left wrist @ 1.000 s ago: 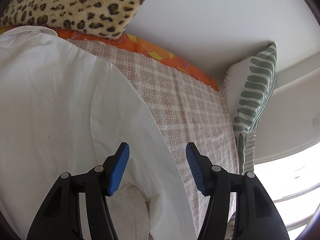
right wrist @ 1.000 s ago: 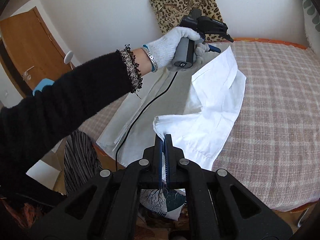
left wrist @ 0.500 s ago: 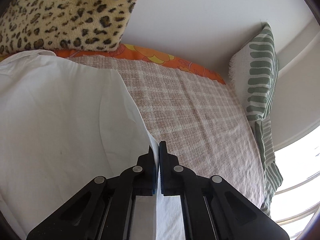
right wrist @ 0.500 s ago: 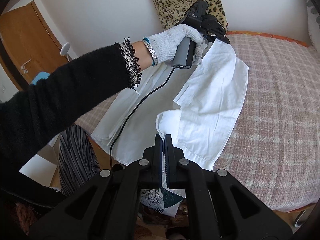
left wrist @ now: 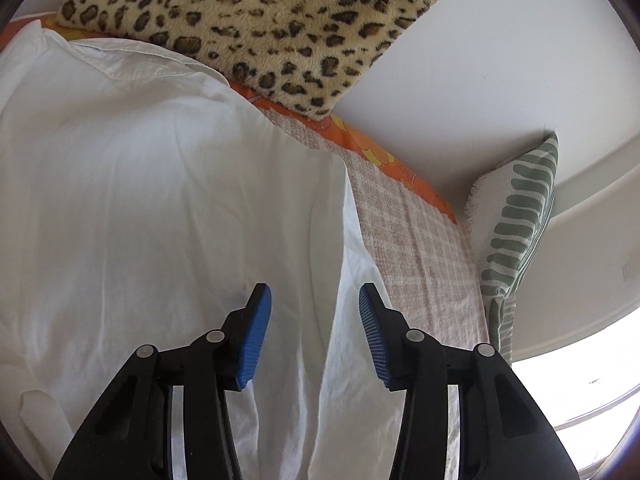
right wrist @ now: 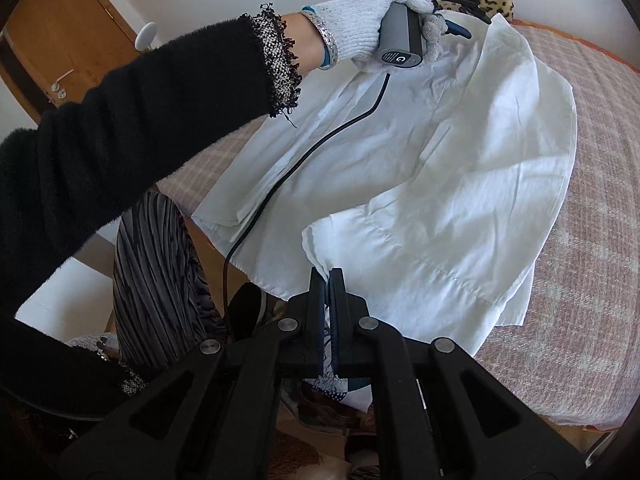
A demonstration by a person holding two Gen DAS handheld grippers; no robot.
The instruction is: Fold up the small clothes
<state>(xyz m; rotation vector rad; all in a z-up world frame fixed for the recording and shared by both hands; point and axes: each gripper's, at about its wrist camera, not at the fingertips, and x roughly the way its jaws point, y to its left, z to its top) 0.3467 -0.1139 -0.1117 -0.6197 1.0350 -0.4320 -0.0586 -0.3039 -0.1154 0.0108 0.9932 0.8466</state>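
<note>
A white shirt (left wrist: 160, 200) lies spread on the pink plaid bed cover (left wrist: 420, 248), one side folded over its middle. My left gripper (left wrist: 315, 296) hovers over the folded edge near the collar. Its jaws are opening, and the cloth lies beneath them without the blue pads pressing it. In the right wrist view a gloved hand holds that left gripper (right wrist: 460, 20) at the shirt's (right wrist: 460, 180) far end. My right gripper (right wrist: 329, 276) is shut on a corner of the hem near the bed's front edge.
A leopard cushion (left wrist: 260, 20) leans on the wall behind the shirt. A green-striped pillow (left wrist: 520, 220) stands at the right. A black cable (right wrist: 304, 152) trails across the shirt from the left gripper. The person's black sleeve (right wrist: 140, 140) reaches in from the left, before a wooden door (right wrist: 52, 48).
The left gripper closed on the shirt's edge, carried it over the body, and has now let it go and opened. The right gripper stayed shut on the hem corner and came down with it.
</note>
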